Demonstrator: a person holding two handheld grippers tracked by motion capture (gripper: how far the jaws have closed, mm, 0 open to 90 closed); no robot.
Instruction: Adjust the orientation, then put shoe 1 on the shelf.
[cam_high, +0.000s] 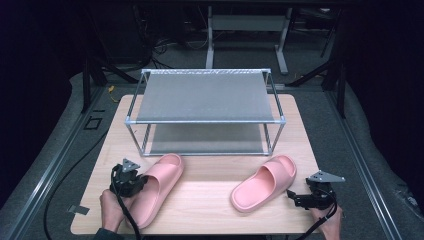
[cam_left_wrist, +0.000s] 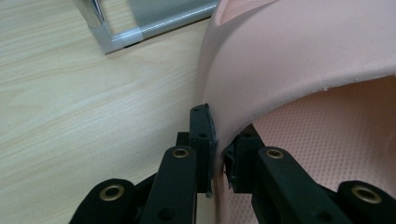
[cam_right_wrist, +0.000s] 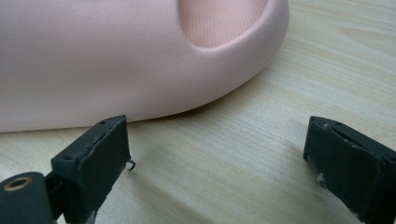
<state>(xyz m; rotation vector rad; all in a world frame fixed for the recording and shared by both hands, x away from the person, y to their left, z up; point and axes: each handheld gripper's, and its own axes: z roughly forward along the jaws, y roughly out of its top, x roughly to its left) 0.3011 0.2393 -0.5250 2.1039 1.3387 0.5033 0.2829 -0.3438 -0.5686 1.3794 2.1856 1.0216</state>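
At the table's near left, the left gripper (cam_high: 131, 179) pinches the side wall of a pink slipper (cam_high: 159, 187) whose long axis runs toward 1 o'clock. Near right, the right gripper (cam_high: 314, 196) gapes wide, holding nothing; a second slipper (cam_high: 264, 183) lies at its 10 o'clock. Beyond stands a shoe rack (cam_high: 205, 95).

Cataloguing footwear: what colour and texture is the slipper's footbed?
Pink foam slipper: footbed is pink, finely dotted; clearest in the left gripper view.

Table (cam_high: 200, 200) evenly lit, surroundings dark; soft shadows; close gripper views slightly blurred
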